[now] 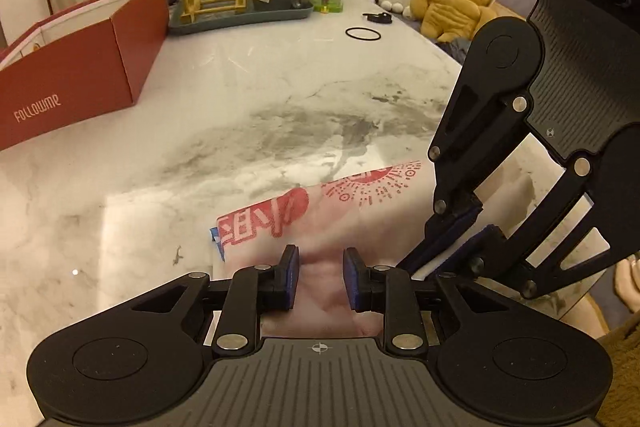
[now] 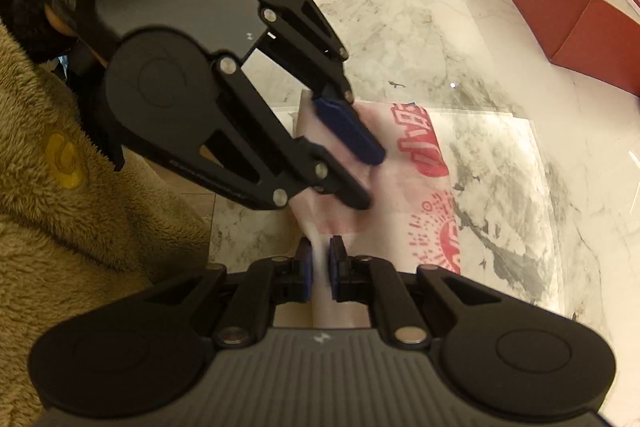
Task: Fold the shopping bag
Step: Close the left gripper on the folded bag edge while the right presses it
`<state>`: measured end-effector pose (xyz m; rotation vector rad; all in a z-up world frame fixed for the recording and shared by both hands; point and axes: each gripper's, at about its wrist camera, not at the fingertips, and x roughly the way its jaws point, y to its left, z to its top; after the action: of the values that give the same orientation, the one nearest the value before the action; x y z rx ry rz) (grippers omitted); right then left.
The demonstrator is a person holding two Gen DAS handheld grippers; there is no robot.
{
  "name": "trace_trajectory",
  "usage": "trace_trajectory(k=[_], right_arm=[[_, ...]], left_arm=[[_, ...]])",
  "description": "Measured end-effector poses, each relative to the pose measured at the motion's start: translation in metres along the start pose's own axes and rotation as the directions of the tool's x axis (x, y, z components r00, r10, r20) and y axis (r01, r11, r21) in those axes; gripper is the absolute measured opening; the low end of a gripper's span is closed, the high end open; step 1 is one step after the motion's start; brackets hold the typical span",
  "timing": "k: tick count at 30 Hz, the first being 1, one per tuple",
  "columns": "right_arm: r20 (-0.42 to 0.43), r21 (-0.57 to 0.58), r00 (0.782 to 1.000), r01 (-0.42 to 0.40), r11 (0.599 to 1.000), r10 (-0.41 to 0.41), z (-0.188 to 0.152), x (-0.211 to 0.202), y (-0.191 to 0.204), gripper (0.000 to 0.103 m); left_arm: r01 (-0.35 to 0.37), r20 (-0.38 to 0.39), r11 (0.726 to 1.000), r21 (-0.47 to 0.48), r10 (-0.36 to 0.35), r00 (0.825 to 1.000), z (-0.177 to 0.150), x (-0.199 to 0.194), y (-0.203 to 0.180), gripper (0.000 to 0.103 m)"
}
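My left tool (image 1: 320, 277) hangs with its pads parted over the translucent white plastic shopping bag with red print (image 1: 344, 211), gripping nothing; my right tool (image 2: 318, 267) stands nearly closed around a raised fold of it, though I can't tell whether it truly pinches. The bag lies flat at twelve o'clock, long axis nine to three, both tools at its near edge. Beyond, the white marbled surface (image 1: 240, 75) carries a red cardboard box (image 1: 80, 75) at ten o'clock.

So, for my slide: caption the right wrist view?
Both tools over a bag on a marble table.
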<state>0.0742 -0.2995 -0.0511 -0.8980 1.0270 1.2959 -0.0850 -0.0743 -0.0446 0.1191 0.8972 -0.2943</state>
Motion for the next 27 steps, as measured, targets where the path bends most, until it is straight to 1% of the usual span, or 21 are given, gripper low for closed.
trace_trajectory(k=[4,7,9,11,18,21,23,24,26,27], right_arm=[[-0.001,0.01,1.0,-0.001,1.0,0.001,-0.006,-0.002,-0.012,0.007],[0.005,0.019,1.0,0.001,1.0,-0.001,-0.011,-0.003,-0.02,0.007],[0.009,0.027,1.0,0.0,1.0,0.0,-0.017,-0.006,-0.027,0.007],[0.011,0.033,1.0,-0.003,0.999,0.003,-0.023,-0.008,-0.035,0.007],[0.022,0.079,0.999,-0.027,0.997,0.025,-0.058,-0.033,-0.064,0.01],[0.027,0.101,0.999,-0.038,0.994,0.036,-0.075,-0.045,-0.076,0.02],[0.03,0.124,0.998,-0.058,0.991,0.055,-0.086,-0.053,-0.083,0.04],[0.032,0.142,0.997,-0.076,0.987,0.072,-0.092,-0.058,-0.086,0.041],[0.05,0.171,0.995,-0.09,0.981,0.082,-0.103,-0.076,-0.093,0.041],[0.073,0.191,0.995,-0.08,0.978,0.067,-0.104,-0.085,-0.098,0.041]], left_arm=[[-0.044,-0.014,0.999,-0.032,0.044,0.999,0.004,-0.004,-0.001,0.026],[-0.098,-0.024,0.995,-0.016,0.097,0.995,0.001,-0.007,0.007,0.026],[-0.08,-0.007,0.995,-0.061,0.08,0.997,-0.005,-0.008,0.015,0.026],[-0.087,-0.011,0.995,-0.039,0.087,0.996,-0.005,-0.008,0.012,0.026],[-0.086,0.009,0.995,-0.04,0.087,0.996,-0.009,-0.009,0.013,0.026],[-0.088,0.016,0.995,-0.038,0.089,0.996,-0.01,-0.009,0.012,0.026],[-0.09,0.021,0.995,-0.035,0.09,0.996,-0.011,-0.009,0.012,0.026],[-0.091,0.023,0.995,-0.034,0.092,0.996,-0.011,-0.009,0.011,0.026],[-0.089,0.029,0.995,-0.034,0.09,0.996,-0.012,-0.01,0.011,0.026],[-0.087,0.033,0.996,-0.035,0.088,0.996,-0.013,-0.01,0.011,0.026]])
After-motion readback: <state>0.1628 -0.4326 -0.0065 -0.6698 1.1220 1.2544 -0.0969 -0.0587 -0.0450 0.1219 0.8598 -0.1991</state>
